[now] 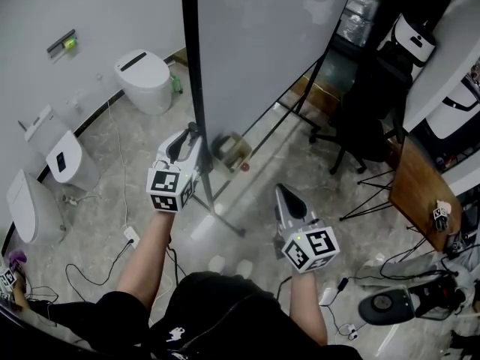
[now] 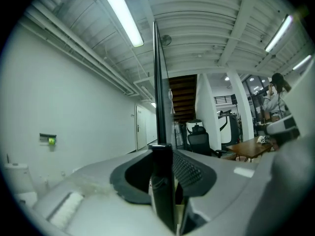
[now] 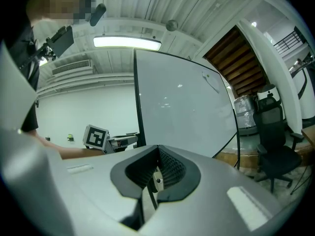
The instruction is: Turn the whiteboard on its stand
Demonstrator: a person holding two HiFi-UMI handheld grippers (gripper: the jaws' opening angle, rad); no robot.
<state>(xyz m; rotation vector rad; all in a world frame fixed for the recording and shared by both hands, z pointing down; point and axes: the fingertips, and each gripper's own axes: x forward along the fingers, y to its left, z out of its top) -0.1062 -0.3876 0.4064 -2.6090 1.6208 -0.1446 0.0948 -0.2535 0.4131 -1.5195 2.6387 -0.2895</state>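
My left tongs grip the whiteboard by its black side edge. My right tongs sit closed and empty, facing the whiteboard.

Pale marbled tile floor across frame centre. White toilet upper left; two more white units along left edge. White power strip and black cables lower left. Whiteboard stand foot centre. Black office chair upper right; wooden table right.
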